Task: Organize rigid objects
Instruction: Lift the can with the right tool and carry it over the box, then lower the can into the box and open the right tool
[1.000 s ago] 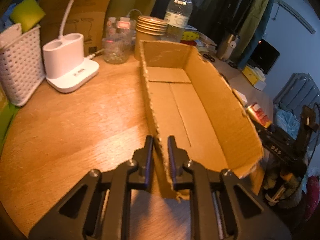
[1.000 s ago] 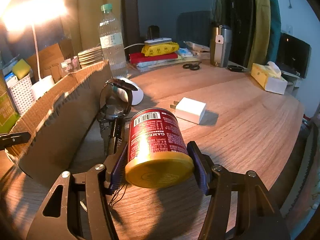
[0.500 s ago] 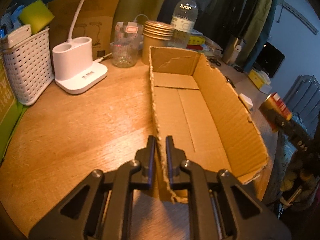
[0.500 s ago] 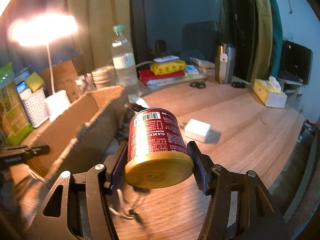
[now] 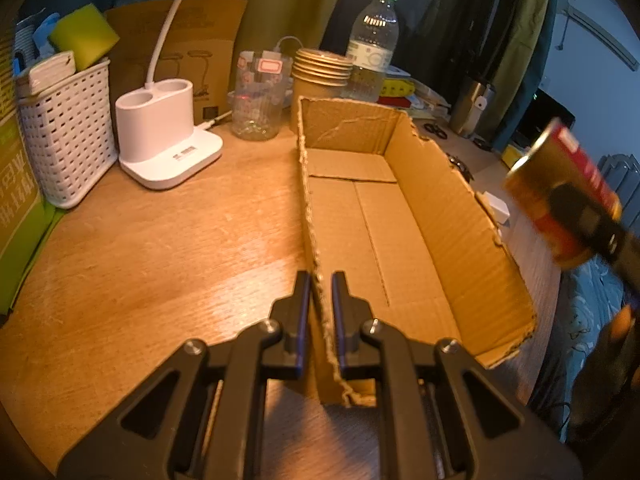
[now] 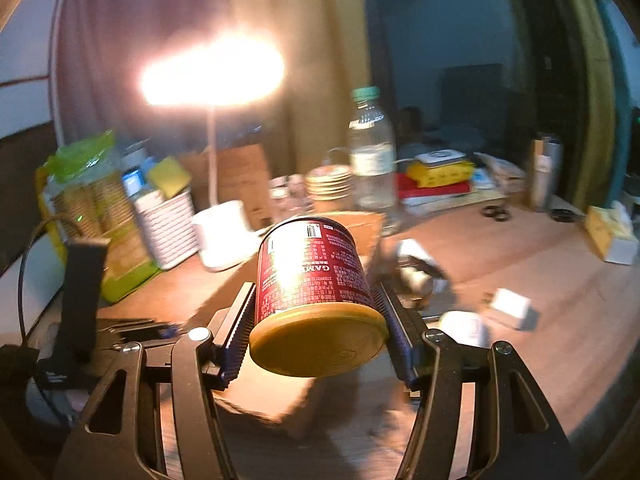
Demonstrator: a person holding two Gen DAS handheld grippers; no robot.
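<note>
Since a second ago the red can (image 6: 314,276) has left the tabletop: the right gripper (image 6: 316,312) now carries it in the air, its fingers spread to a middling width and pressed on the can's two sides, gold base toward the camera. In the left wrist view the same can (image 5: 560,196) has come into sight at about 3 o'clock, raised beside the right wall of the cardboard box (image 5: 440,216), where earlier it lay low by the box's far side. The left gripper (image 5: 320,304) has kept its place, its fingers drawn narrow and pinching the box's near left wall at 6 o'clock.

The box floor holds nothing. On the wooden table (image 5: 160,240), the white lamp base (image 5: 164,140) stands at 10 o'clock, the white basket (image 5: 68,136) at 9 o'clock, and the water bottle (image 5: 372,48) at 12 o'clock behind the box.

The right wrist view is smeared by motion: the white charger block (image 6: 512,308) at 3 o'clock is blurred, and the thing just beyond the can's right side is perhaps the keys seen before, though it cannot be made out. The can hides most of the box there, and the right gripper's finger covers part of the can in the left view.
</note>
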